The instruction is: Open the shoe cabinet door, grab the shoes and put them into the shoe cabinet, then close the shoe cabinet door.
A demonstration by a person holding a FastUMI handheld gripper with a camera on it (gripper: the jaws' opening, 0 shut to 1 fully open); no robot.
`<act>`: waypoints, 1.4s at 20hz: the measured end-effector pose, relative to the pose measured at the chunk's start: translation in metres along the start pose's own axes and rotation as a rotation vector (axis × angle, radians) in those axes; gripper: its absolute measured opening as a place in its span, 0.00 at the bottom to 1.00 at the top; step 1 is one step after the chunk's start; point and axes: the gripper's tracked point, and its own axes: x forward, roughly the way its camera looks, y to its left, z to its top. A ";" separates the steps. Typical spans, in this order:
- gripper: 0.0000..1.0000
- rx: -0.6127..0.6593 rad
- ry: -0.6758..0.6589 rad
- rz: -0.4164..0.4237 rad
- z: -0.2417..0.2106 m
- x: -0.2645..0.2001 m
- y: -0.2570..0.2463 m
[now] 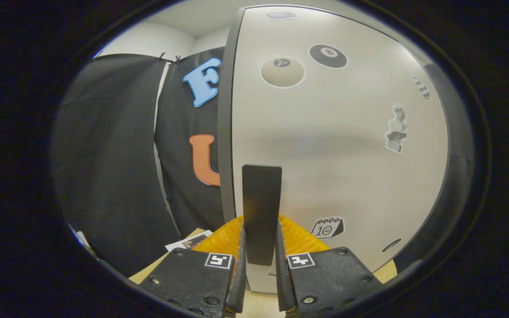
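Both jaws of the gripper (261, 260) are drawn in close on the dark upright handle (261, 212) of the shoe cabinet door (338, 145), one finger pressing each side of its lower end, so the handle is clamped between them. That handle is a flat vertical bar standing out from the door's pale face, rising from the fingers to roughly mid-height of the door. The door sits right ahead of the gripper and carries several stickers (two billiard balls (283, 72) near the top, a small bust (397, 129) to the right, a calendar sticker (327, 227) low down beside the handle). Its dark edge (225, 132) runs vertically just left of the handle. Whether the door is shut or ajar cannot be told. Beyond the edge hangs the booth's black cloth wall (113, 168). A light wooden surface (148, 271) shows under the fingers, with a printed card (190, 240) lying on it to the left.
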 end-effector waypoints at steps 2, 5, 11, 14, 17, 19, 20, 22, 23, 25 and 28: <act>0.30 -0.009 0.007 0.029 -0.001 -0.011 0.001; 0.29 -0.031 0.007 0.053 -0.003 -0.040 0.010; 0.28 -0.017 0.011 0.093 -0.011 -0.084 0.003; 0.27 -0.010 0.011 0.089 -0.015 -0.102 -0.006; 0.27 0.001 0.009 0.081 -0.019 -0.118 -0.017; 0.26 0.029 0.007 0.074 -0.020 -0.128 -0.024; 0.26 0.035 0.011 0.063 -0.022 -0.135 -0.028; 0.26 0.022 0.007 0.028 -0.023 -0.146 -0.037; 0.25 0.019 0.005 0.008 -0.024 -0.153 -0.042; 0.24 0.019 0.006 -0.024 -0.026 -0.162 -0.052; 0.21 0.022 0.008 -0.080 -0.028 -0.169 -0.067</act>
